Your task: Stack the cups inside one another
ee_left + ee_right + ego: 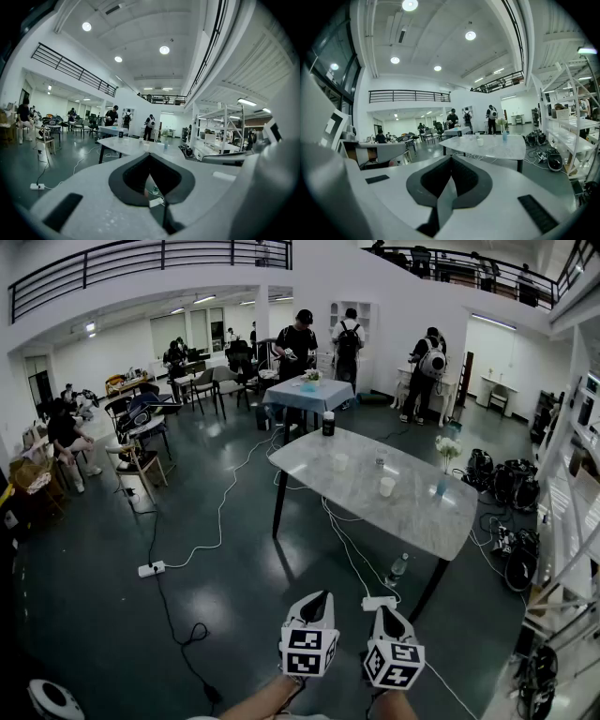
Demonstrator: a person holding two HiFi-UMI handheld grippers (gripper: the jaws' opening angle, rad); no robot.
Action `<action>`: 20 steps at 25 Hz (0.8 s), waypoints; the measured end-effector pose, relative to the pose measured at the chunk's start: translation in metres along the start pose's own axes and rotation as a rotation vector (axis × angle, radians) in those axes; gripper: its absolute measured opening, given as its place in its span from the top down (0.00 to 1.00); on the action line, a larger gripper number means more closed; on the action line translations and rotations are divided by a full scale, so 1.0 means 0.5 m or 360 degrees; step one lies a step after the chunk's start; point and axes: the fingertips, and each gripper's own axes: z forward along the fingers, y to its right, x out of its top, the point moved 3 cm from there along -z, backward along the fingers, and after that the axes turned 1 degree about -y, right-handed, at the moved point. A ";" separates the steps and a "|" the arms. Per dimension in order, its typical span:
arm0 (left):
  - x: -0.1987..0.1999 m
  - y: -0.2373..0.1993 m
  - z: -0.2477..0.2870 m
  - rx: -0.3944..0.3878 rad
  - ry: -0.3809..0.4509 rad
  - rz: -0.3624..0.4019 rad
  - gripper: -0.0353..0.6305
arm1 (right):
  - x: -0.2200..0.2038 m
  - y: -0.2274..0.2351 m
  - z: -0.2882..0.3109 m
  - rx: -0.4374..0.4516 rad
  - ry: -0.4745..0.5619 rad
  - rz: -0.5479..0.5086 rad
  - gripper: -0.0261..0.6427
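Some way ahead stands a marble table [422, 507] bearing a white cup [387, 487], a translucent cup [340, 462] and a third small cup [381, 458]. Both grippers hover low over the dark floor, well short of it. My left gripper [323, 596] and right gripper [382, 610] are side by side, each shut with nothing between the jaws. In the left gripper view the left gripper [149, 155] points at the table [122, 145]. From the right gripper [451, 158], the right gripper view takes in the white cup [480, 141] on the table [501, 149].
A blue vase with flowers [443, 482] and a black cup [328, 424] also stand on the table. Cables, a power strip [152, 569], another strip [379, 603] and a water bottle [397, 568] lie on the floor. Shelving [572, 521] lines the right. People stand at the far tables.
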 end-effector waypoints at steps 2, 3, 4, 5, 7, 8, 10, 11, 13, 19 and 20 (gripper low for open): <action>-0.001 -0.007 0.002 0.0001 -0.0008 0.0007 0.95 | -0.002 -0.004 0.005 -0.0002 -0.0004 0.0002 0.95; -0.001 -0.010 0.003 0.0002 -0.0013 0.0012 0.95 | -0.003 -0.006 0.007 -0.0005 -0.0007 0.0003 0.95; -0.002 -0.013 0.004 0.0002 -0.0017 0.0015 0.95 | -0.005 -0.007 0.009 -0.0008 -0.0009 0.0003 0.95; -0.002 -0.017 0.005 0.0001 -0.0017 0.0016 0.95 | -0.006 -0.008 0.011 -0.0011 -0.0009 0.0005 0.95; -0.004 -0.026 0.005 0.0000 -0.0019 0.0022 0.95 | -0.007 -0.015 0.015 -0.0016 0.0001 0.0015 0.95; -0.006 -0.031 0.004 0.0000 -0.0023 0.0027 0.95 | -0.006 -0.019 0.017 -0.0018 0.0010 0.0023 0.95; -0.006 -0.039 0.002 -0.0003 -0.0028 0.0038 0.95 | -0.005 -0.026 0.021 -0.0023 0.0020 0.0036 0.95; -0.006 -0.043 0.000 -0.0006 -0.0029 0.0048 0.95 | -0.005 -0.031 0.023 -0.0026 0.0020 0.0039 0.95; -0.008 -0.055 -0.002 -0.0012 -0.0041 0.0079 0.95 | -0.008 -0.041 0.029 -0.0035 0.0011 0.0041 0.95; -0.014 -0.095 -0.003 -0.0047 -0.0072 0.0119 0.95 | -0.021 -0.067 0.044 -0.0077 -0.0011 0.0054 0.95; -0.013 -0.104 -0.004 -0.0053 -0.0075 0.0123 0.95 | -0.021 -0.072 0.046 -0.0089 -0.0007 0.0062 0.95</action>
